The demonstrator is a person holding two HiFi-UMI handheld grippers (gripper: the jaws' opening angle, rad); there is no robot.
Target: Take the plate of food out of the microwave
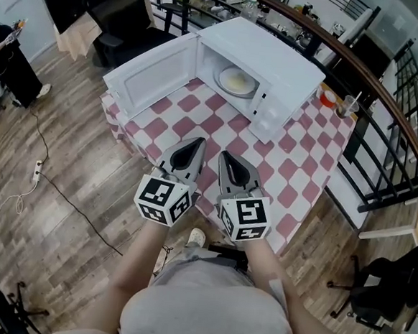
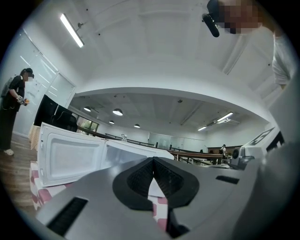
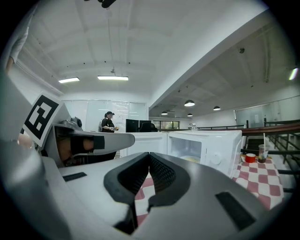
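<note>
A white microwave [image 1: 274,67] stands on a table with a red-and-white checked cloth [image 1: 294,184]. Its door [image 1: 151,79] is swung open to the left. Inside lies a pale plate of food [image 1: 237,81], seen faintly in the right gripper view as the plate [image 3: 190,159]. My left gripper [image 1: 194,143] and right gripper [image 1: 226,157] hover side by side over the table's near edge, pointing at the microwave and well short of it. Both are shut with nothing between the jaws, as the left gripper [image 2: 152,161] and right gripper [image 3: 149,157] show in their own views.
A red cup [image 1: 328,98] and a glass with a straw [image 1: 348,105] stand at the table's far right corner. A curved wooden railing [image 1: 387,97] runs behind the table. A person [image 1: 8,60] stands at the far left, and a cable [image 1: 42,178] lies on the floor.
</note>
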